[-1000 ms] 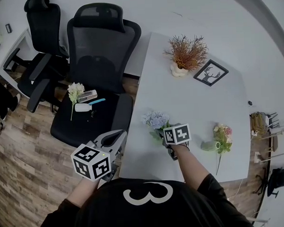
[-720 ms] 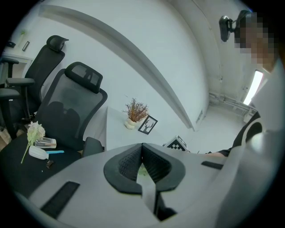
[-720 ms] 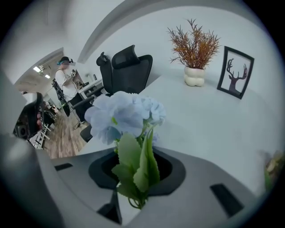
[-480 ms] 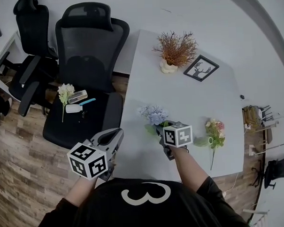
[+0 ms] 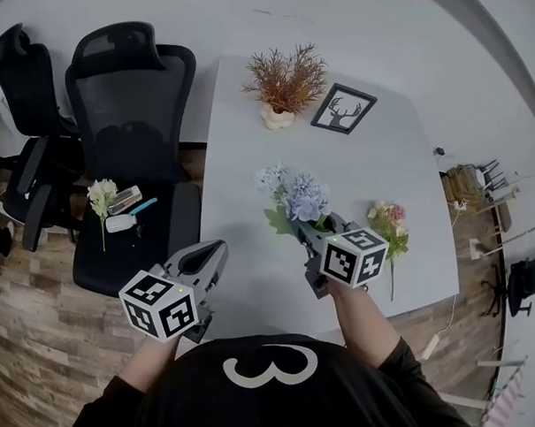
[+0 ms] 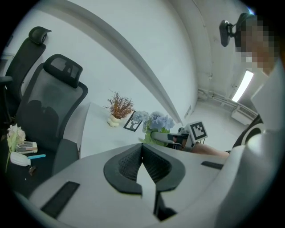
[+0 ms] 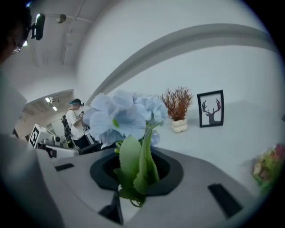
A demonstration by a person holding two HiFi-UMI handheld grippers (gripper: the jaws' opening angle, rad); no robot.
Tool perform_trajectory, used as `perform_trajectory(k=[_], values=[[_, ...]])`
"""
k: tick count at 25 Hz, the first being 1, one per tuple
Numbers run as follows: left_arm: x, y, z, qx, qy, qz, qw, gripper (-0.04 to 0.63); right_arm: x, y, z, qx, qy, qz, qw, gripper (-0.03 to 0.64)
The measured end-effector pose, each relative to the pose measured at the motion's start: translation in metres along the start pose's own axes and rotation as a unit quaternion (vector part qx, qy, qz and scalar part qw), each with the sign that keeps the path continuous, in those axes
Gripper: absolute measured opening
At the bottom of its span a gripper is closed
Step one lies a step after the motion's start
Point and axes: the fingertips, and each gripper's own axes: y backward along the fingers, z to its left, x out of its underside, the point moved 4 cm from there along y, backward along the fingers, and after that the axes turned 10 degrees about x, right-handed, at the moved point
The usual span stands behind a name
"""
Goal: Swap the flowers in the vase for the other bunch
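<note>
Your white table (image 5: 243, 262) is the work surface. Above it you hold the blue hydrangea bunch (image 5: 298, 194) lifted clear, your right gripper (image 5: 311, 233) closing its jaws on the stems. That looks like the removal step, though I can't see the vase. The pink bunch (image 5: 388, 226) lies near your right side, probably the replacement. Your left gripper (image 5: 213, 255) hangs off the table edge, pinched together on nothing.

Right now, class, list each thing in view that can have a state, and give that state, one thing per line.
blue flower bunch: held above the table.
right gripper: jaws closing, that bunch's stem between them.
left gripper: shut, empty.
pink flower bunch: lying flat on the table.
dried plant: upright in its white pot.
deer picture: standing upright.
white flowers: lying on the chair seat.
</note>
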Motion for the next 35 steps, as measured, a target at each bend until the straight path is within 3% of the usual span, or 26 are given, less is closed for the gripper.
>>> perform_trajectory(k=[8,18,28,35], values=[[-0.004,-0.021,-0.029,0.028,-0.031,0.013,0.9990,0.011,-0.058,0.071,-0.031,0.006,-0.029,-0.158,0.987,0.089],[0.000,-0.064,-0.052,0.064,-0.032,0.030,0.9970,0.011,-0.098,0.163,-0.086,0.051,-0.044,-0.285,0.956,0.084],[0.003,-0.111,-0.086,0.091,-0.037,0.045,0.9942,0.011,-0.104,0.220,-0.135,0.080,-0.045,-0.350,0.932,0.085],[0.008,-0.128,-0.086,0.079,-0.032,0.058,0.9947,0.011,-0.084,0.212,-0.161,0.081,-0.057,-0.355,0.930,0.085]])
